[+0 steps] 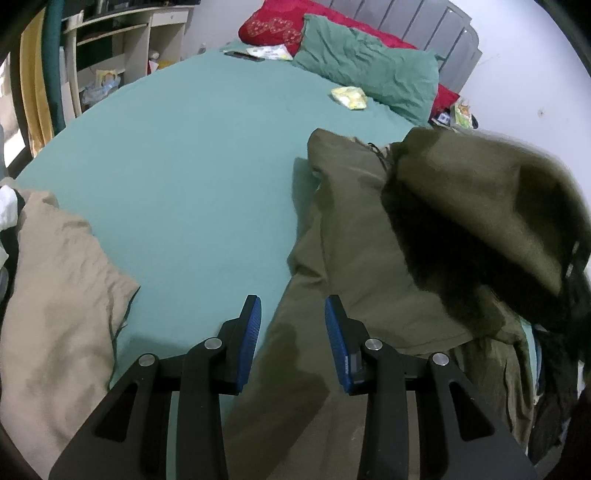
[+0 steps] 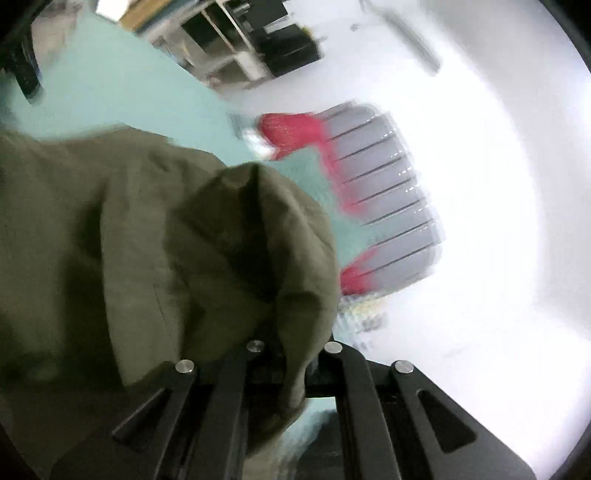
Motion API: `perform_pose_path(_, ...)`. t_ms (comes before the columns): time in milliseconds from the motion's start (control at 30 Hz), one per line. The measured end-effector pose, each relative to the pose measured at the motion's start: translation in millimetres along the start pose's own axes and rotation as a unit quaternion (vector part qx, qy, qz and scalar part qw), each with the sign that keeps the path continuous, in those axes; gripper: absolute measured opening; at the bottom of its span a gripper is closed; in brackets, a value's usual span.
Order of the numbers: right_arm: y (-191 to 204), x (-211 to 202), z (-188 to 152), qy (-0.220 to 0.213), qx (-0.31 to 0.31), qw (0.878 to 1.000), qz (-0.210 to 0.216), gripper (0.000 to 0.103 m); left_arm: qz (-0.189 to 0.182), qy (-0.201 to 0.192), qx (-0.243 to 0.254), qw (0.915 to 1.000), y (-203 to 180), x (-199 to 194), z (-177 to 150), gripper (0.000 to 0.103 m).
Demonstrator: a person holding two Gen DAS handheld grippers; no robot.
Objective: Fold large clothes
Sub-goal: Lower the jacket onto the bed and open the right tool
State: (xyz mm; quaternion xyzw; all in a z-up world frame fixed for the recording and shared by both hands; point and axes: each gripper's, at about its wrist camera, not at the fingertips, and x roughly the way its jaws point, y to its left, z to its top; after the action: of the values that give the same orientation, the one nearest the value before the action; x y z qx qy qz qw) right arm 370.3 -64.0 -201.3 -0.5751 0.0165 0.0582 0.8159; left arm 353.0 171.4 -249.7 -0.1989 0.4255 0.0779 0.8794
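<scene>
Right jaws clamp olive garment point(image 2: 155, 229); left jaws gape over it.

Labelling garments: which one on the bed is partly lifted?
The olive garment, right of the left claw; the right claw pinches a fold of it. The beige garment lies flat, untouched.

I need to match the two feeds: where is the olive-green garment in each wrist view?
Left wrist: olive-green garment fills the right half, lying on the bed.
Right wrist: it fills the left and centre, bunched in the shut right gripper.
Shared landmark: grey headboard.
</scene>
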Motion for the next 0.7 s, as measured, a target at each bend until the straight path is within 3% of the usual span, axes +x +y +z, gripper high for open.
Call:
perform_pose_path(100, 17.7, 10.3, -10.6, -0.006, -0.056, 0.995, -0.082, 0.002, -0.002, 0.000, 0.001, 1.0000, -6.1, 0.9, -1.8, 0.038)
perform_pose_path(167, 55.0, 15.1, -28.4, -0.005, -0.099, 0.992, -0.076, 0.002, -0.003, 0.005, 0.005, 1.0000, -8.8, 2.7, -3.4, 0.038)
perform_pose_path(233, 90.1, 13.8, -45.1, 0.000, -0.117, 0.992, -0.038, 0.002, -0.002, 0.011, 0.010, 0.9999, -11.4, 5.2, -5.2, 0.038)
perform_pose_path(300, 124.2, 1.6, -61.3, 0.013, -0.090, 0.994, 0.054, 0.002, 0.000, 0.021, 0.015, 0.9997, -13.0, 8.8, -7.1, 0.038)
perform_pose_path(333, 129.7, -2.3, -65.0, 0.019, -0.073, 0.994, 0.081, 0.002, 0.001, 0.024, 0.018, 0.9996, -12.7, 10.2, -8.1, 0.038)
perform_pose_path(367, 134.0, -9.5, -69.2, 0.020, -0.043, 0.991, 0.128, 0.009, 0.004, 0.027, 0.021, 0.9994, -12.7, 11.3, -9.4, 0.038)
perform_pose_path(433, 131.4, -23.6, -75.4, 0.024, 0.033, 0.977, 0.211, 0.014, 0.007, 0.032, 0.024, 0.9992, -12.5, 13.1, -11.2, 0.038)
perform_pose_path(533, 109.6, -26.0, -86.1, 0.050, 0.133, 0.953, 0.268, 0.022, 0.009, 0.035, 0.026, 0.9990, -12.5, 13.4, -11.5, 0.038)
perform_pose_path(567, 96.5, -23.7, -91.1, 0.059, 0.181, 0.935, 0.299, 0.028, 0.007, 0.033, 0.025, 0.9991, -12.7, 12.9, -11.4, 0.038)
perform_pose_path(600, 82.9, -21.2, -96.4, 0.064, 0.227, 0.911, 0.337, 0.046, 0.006, 0.033, 0.024, 0.9991, -13.1, 12.5, -11.1, 0.038)
perform_pose_path(667, 62.2, -22.5, -100.6, 0.062, 0.277, 0.884, 0.372, 0.077, 0.003, 0.032, 0.022, 0.9992, -13.4, 11.8, -10.5, 0.038)
perform_pose_path(700, 50.1, -28.3, -101.7, 0.049, 0.296, 0.880, 0.369, 0.080, 0.002, 0.030, 0.020, 0.9993, -14.1, 11.7, -9.0, 0.038)
